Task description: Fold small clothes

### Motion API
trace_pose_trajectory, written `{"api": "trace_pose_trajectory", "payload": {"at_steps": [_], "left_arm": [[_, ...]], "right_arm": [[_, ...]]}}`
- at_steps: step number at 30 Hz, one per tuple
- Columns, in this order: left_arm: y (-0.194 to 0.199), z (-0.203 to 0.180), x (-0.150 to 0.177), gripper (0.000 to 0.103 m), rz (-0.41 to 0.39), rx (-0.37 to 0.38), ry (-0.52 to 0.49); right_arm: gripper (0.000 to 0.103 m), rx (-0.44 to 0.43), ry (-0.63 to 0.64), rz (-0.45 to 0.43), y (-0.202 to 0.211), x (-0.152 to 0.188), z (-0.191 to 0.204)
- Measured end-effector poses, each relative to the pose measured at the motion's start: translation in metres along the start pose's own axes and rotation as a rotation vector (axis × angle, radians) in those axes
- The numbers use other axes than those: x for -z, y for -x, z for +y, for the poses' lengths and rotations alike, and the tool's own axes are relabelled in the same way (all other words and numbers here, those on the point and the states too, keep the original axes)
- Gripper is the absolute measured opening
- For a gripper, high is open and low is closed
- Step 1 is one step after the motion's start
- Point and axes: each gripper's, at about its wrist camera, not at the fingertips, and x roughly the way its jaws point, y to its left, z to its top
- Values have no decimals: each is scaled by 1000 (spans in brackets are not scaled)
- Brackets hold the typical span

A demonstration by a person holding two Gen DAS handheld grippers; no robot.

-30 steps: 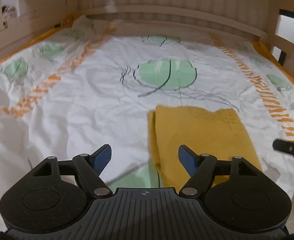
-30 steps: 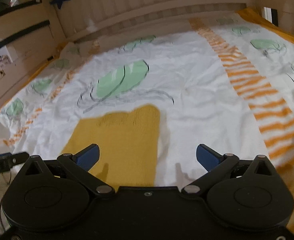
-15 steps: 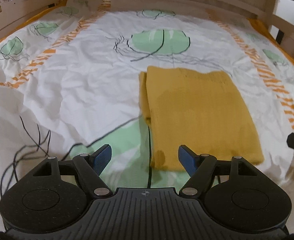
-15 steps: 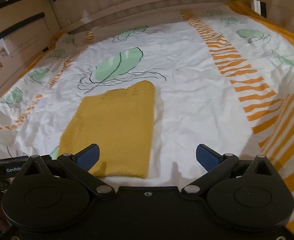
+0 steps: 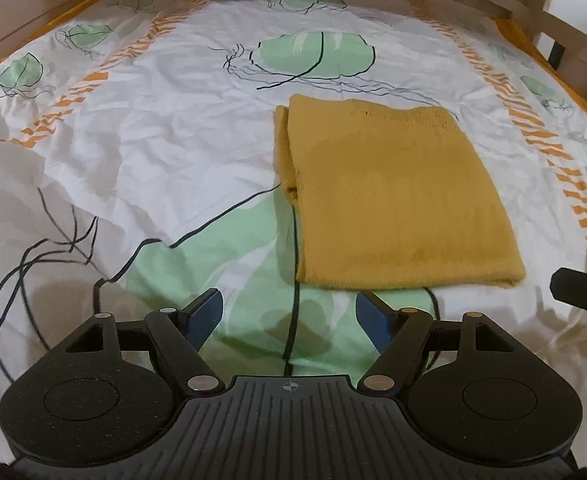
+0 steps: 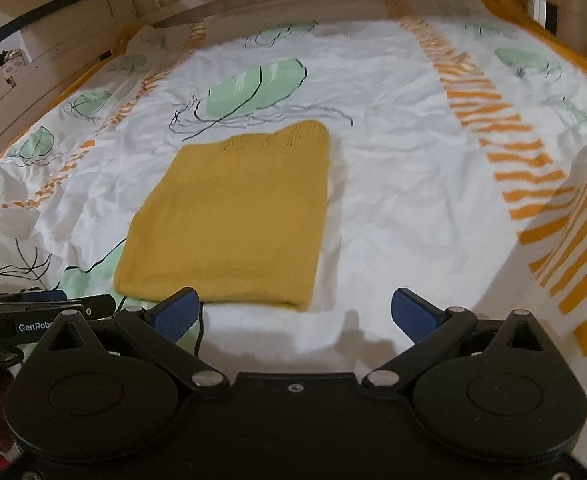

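Leaf-print bedsheet (image 5: pixel 173 152), mustard knit garment (image 5: pixel 393 200) folded flat, left claw (image 5: pixel 289 316) and right claw (image 6: pixel 293 312) spread, empty

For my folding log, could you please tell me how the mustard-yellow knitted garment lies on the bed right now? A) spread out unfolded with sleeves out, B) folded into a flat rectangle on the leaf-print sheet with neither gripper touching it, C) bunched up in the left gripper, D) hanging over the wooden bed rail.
B: the mustard-yellow knitted garment lies as a flat rectangle on the leaf-print sheet, and the left gripper and right gripper are both open and clear of it.

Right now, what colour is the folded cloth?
Mustard yellow folded cloth, clearest in the right wrist view.
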Motion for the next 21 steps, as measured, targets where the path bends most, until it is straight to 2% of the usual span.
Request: {"api": "trace_pose_trajectory", "payload": {"at_steps": [21], "left_arm": [[5, 10, 6, 72, 17, -12, 5]], "right_arm": [[102, 10, -43, 53, -6, 3, -6]]}}
